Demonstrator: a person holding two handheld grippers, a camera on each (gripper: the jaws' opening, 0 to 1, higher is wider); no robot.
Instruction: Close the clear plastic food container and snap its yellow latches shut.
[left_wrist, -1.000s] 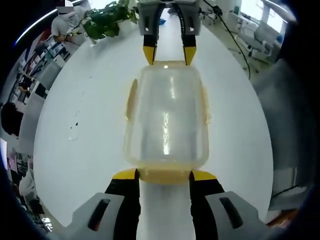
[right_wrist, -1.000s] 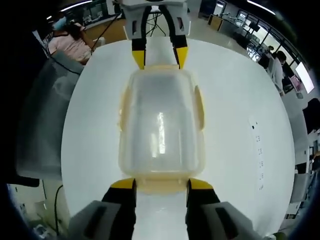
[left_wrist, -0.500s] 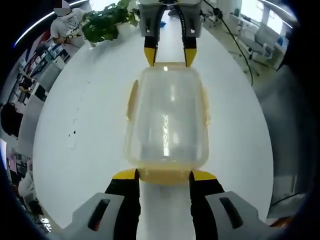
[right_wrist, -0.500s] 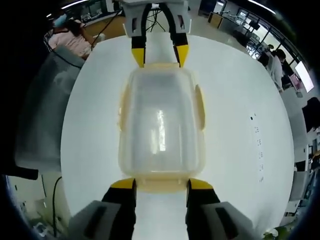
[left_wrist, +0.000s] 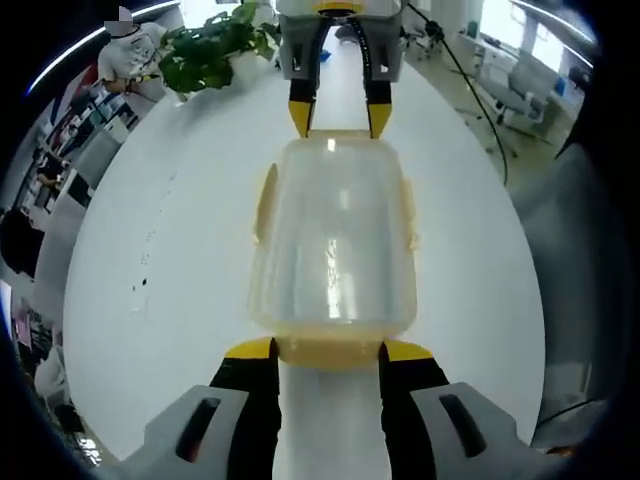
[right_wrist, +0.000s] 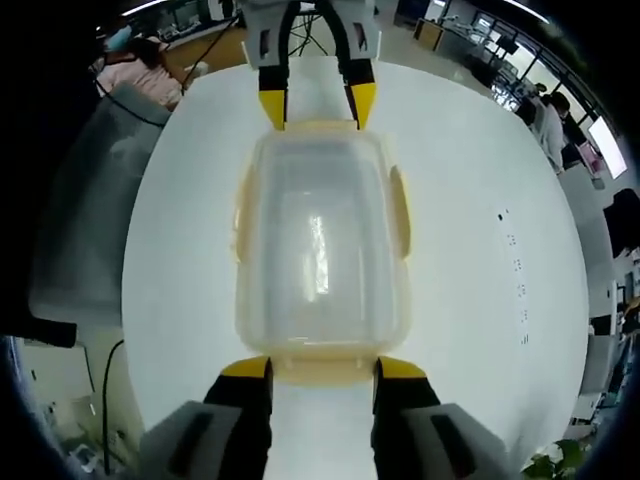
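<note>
We found the clear food container (left_wrist: 333, 235) lying lengthwise on the round white desk (left_wrist: 180, 250), with the lid already seated on top of it. Our left claw (left_wrist: 330, 350) sat at one short end and our right claw (right_wrist: 318, 368) at the opposite short end, so each showed at the far side of the other's view. In the left gripper view the yellow tips of the left claw stood a latch-width apart, flanking the yellow end latch (left_wrist: 330, 352) just beside them; we could not tell whether they actually pinched it. The right gripper view gave the same picture at the other end latch (right_wrist: 320, 368): jaws parted, tips hugging either side of the tab, contact uncertain.

We judged the closing step done, since the lid lay flat and square over the tub. The two side latches (left_wrist: 264, 200) looked folded against the long walls, though the pictures did not let us say whether they had clicked home. The end latches appeared lowered as well, and both claws were placed as if pressing or checking them. What remained, as far as we could judge, was confirming or finishing the snap of those end tabs, and possibly the side ones.

A potted plant (left_wrist: 205, 55) stood at the desk's far edge.
</note>
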